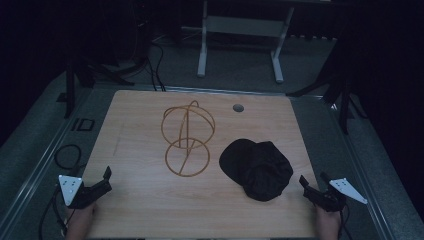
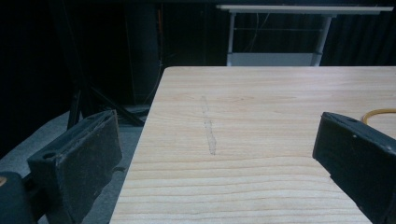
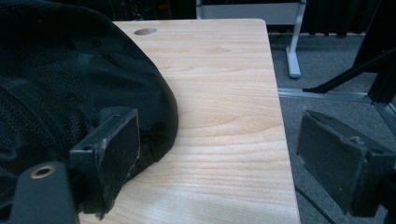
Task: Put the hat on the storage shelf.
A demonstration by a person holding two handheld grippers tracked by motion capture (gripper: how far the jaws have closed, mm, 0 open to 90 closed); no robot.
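A black cap [image 1: 257,168] lies on the wooden table [image 1: 145,210], right of centre. A gold wire stand [image 1: 187,138] made of rings rises in the middle of the table. My left gripper [image 1: 104,181] hovers at the table's near left edge, open, with bare wood between its jaws [image 2: 215,154]. At the near right edge my right gripper [image 1: 312,184] is open just beside the cap. In the right gripper view the cap [image 3: 70,88] bulges behind the left jaw, and nothing lies between the pads [image 3: 219,163]. A curve of the wire stand [image 2: 378,114] peeks past the left gripper's right jaw.
A round grommet hole [image 1: 238,107] sits near the table's far edge. White desk legs [image 1: 202,50] stand on the floor beyond. Dark tripod legs [image 1: 345,100] flank the table on both sides, and a cable [image 1: 67,156] loops on the floor at left.
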